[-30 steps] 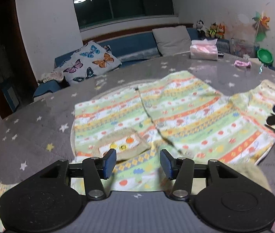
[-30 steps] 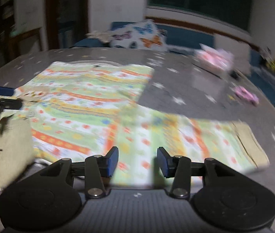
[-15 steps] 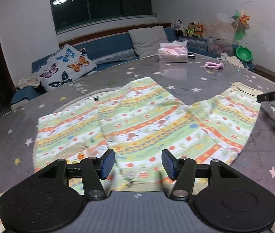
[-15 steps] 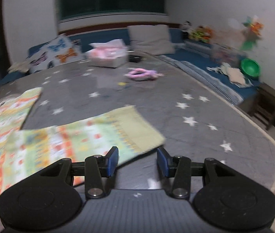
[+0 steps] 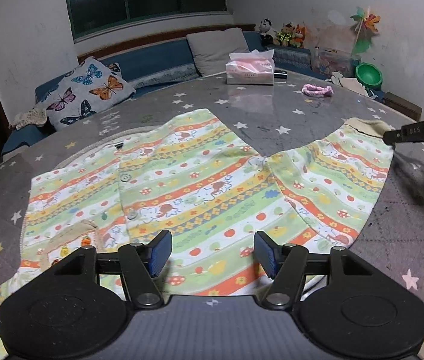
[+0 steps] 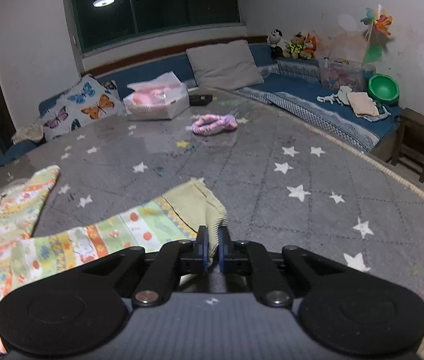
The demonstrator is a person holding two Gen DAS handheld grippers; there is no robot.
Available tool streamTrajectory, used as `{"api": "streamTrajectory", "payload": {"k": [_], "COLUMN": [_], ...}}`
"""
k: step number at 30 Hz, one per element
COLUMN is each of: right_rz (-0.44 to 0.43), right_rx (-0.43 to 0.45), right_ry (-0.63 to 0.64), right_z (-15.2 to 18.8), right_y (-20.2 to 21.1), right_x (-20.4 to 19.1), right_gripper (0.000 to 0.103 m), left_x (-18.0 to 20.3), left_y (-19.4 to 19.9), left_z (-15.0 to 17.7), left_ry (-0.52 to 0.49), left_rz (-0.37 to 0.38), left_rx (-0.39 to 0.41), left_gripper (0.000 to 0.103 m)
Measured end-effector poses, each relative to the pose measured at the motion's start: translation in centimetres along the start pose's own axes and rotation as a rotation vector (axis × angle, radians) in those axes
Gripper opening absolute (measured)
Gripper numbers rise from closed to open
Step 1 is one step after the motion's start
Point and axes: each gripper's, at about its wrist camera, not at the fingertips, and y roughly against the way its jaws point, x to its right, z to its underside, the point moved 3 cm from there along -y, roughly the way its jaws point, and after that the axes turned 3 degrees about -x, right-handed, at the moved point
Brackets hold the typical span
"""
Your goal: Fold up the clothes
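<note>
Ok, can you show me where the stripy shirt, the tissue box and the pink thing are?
stripy shirt [image 5: 200, 192]: left wrist view, middle of its front.
tissue box [image 5: 249, 72]: left wrist view, its front side.
pink thing [image 6: 213, 123]: right wrist view, middle of the bundle.

Both grippers look the same. The left gripper [image 5: 212, 250] has a black frame with two round discs behind the fingers, silver screws on the angled links, and blue ribbed pads [image 5: 160, 250]. The right gripper [image 6: 212, 247] has the same black body, blue pads and a grey ribbed base.
</note>
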Motion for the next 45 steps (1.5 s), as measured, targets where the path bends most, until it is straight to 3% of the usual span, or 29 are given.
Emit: {"api": "streamTrajectory", "payload": {"k": [11, 22, 30, 45], "right_rz": [-0.191, -0.483, -0.612, -0.704], "right_rx": [0.058, 0.080, 0.049, -0.102], "right_ry": [0.006, 0.143, 0.278, 0.530], "right_z": [-3.6, -6.8, -5.4, 1.5], "right_y": [5.5, 9.9, 10.5, 10.1], "right_x": [-3.0, -13.9, -22.5, -33.0], "right_gripper": [0.006, 0.005, 0.005, 0.005], "left_x": [1.6, -0.6, -5.3, -11.0], "left_y": [-1.2, 1.1, 4.0, 6.5], "left_z": [-0.4, 0.8, 2.7, 7.2], "left_ry": [-0.013, 0.045, 0.144, 0.288], "left_rz": [0.035, 0.039, -0.029, -0.108], "left_rx": [-0.022, 0.017, 0.057, 0.048], "left_gripper": [0.071, 0.071, 0.072, 0.073]}}
